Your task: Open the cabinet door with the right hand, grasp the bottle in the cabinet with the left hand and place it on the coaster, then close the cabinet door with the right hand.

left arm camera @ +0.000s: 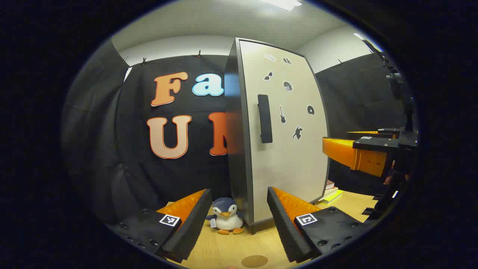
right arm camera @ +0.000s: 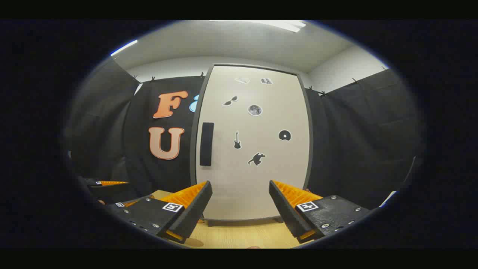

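Note:
The cabinet's white door [left arm camera: 287, 149] is closed, with stickers on it and a black vertical handle [left arm camera: 264, 118] near its left edge. Whatever stands inside is hidden behind it. A round brown coaster [left arm camera: 254, 261] lies on the wooden table [left arm camera: 220, 250] in front of the cabinet, just below my left gripper [left arm camera: 237, 220], which is open and holds nothing. My right gripper [right arm camera: 239, 201] faces the door [right arm camera: 254, 149] squarely, open and short of the handle [right arm camera: 206, 144]. It also shows in the left gripper view as my right gripper [left arm camera: 338, 137], level with the door's right edge.
A small penguin plush [left arm camera: 226, 220] sits on the table by the cabinet's left front corner. A few books [left arm camera: 330, 194] are stacked to the cabinet's right. My left gripper [right arm camera: 134, 191] appears low at the left of the right gripper view.

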`<state>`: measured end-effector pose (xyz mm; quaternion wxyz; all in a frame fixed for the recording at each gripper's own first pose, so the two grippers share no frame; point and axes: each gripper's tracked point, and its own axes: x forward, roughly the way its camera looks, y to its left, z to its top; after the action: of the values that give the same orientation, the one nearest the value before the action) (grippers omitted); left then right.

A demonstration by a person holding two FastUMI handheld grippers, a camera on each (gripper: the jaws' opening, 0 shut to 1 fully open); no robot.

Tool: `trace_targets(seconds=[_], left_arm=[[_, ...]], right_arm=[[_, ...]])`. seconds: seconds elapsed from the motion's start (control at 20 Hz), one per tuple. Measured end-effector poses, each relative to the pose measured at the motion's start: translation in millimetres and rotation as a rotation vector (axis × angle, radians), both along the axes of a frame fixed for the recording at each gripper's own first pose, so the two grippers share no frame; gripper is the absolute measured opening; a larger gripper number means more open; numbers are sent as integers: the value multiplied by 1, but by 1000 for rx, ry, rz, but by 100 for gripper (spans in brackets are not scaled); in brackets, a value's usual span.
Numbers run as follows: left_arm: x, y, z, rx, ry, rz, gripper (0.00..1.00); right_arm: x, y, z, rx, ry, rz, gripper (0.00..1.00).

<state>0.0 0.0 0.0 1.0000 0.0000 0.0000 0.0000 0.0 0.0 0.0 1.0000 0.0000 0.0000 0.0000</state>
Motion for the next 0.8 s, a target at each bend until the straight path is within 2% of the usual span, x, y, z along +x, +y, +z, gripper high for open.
trace_targets(seconds=[0.15,0.3,0.5,0.75,0.8], left_arm=[[-3,6,19,16,-55,39,97],[0,5,36,23,-99,55,96],[1,-4,33,0,-88,49,94],[15,4,26,11,-68,74,97],[19,6,24,10,-61,77,94]], right_arm=[[-2,1,-12,-15,56,20,95],[3,-9,-8,-62,51,10,93],[8,-2,-5,-68,41,41,95],[19,-1,-8,-57,44,32,95],[22,1,-10,-55,57,35,95]])
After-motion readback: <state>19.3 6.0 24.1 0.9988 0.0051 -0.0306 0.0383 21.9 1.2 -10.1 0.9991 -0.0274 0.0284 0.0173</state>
